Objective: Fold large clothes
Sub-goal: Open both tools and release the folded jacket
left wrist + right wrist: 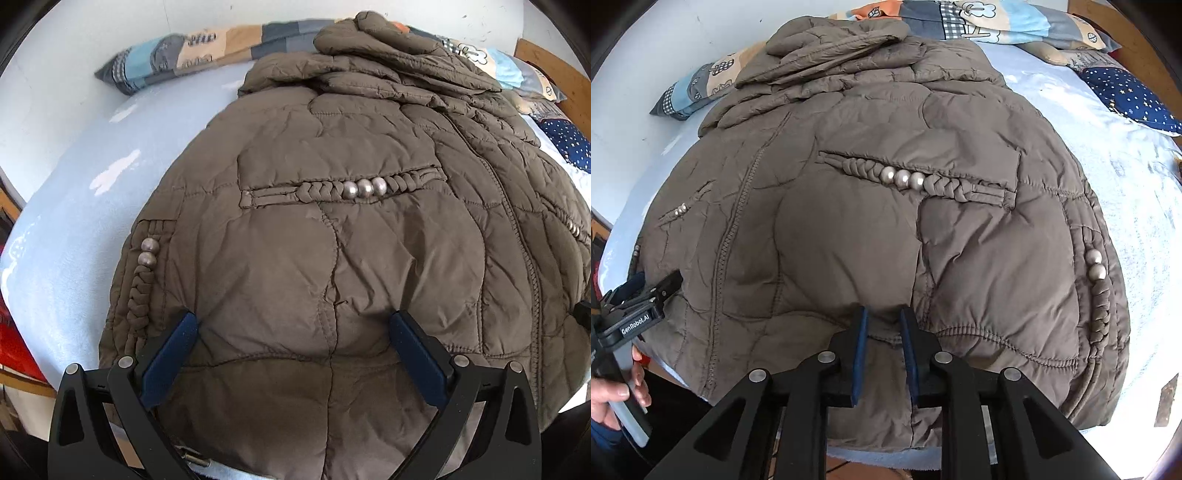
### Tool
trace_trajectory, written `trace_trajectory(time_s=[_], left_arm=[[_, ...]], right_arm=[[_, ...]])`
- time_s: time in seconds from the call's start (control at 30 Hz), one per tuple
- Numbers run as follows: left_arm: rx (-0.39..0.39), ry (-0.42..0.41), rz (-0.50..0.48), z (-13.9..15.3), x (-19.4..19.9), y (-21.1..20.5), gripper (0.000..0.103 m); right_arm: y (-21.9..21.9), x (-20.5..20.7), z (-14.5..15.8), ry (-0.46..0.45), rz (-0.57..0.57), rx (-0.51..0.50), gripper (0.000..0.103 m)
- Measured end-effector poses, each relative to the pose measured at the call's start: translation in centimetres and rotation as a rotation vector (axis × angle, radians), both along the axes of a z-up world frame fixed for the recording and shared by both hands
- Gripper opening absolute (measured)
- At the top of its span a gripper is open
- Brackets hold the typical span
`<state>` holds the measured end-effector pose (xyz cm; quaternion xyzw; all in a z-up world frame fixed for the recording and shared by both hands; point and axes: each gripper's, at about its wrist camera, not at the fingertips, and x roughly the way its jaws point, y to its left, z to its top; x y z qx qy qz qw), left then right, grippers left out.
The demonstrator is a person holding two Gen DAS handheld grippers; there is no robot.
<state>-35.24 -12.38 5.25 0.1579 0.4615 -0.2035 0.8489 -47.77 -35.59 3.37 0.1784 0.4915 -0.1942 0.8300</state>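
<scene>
While the quilted jacket (332,240) lies spread, zipped front up, on the pale blue bed (74,221), your left gripper (293,325) stands wide over its hem — your right gripper (884,314) narrow, nothing gripped.

Black tool (882,317) frames, blue pads (860,350), silver pivot screws, white "GenRobot.AI" lettering.

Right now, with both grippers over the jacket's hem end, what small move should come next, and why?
Probably lower the left gripper onto the jacket and close it on the hem: its jaws stand wide open with nothing gripped. The right gripper is nearly closed at the fabric, though a pinch can't be confirmed.
</scene>
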Motion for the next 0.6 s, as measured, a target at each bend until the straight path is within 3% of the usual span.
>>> trace_trajectory(time_s=[0.17,0.6], left_arm=[[-0.027,-0.098,-0.013,-0.4,-1.4,0.3,0.103],[-0.03,-0.117,-0.009,-0.5,-1.3,0.1,0.103]], right_arm=[[0.8,-0.7,-0.5,-0.048,0.009,-0.063,0.019],[1.3,-0.5,-0.5,-0.043,0.04,-0.107,0.02]])
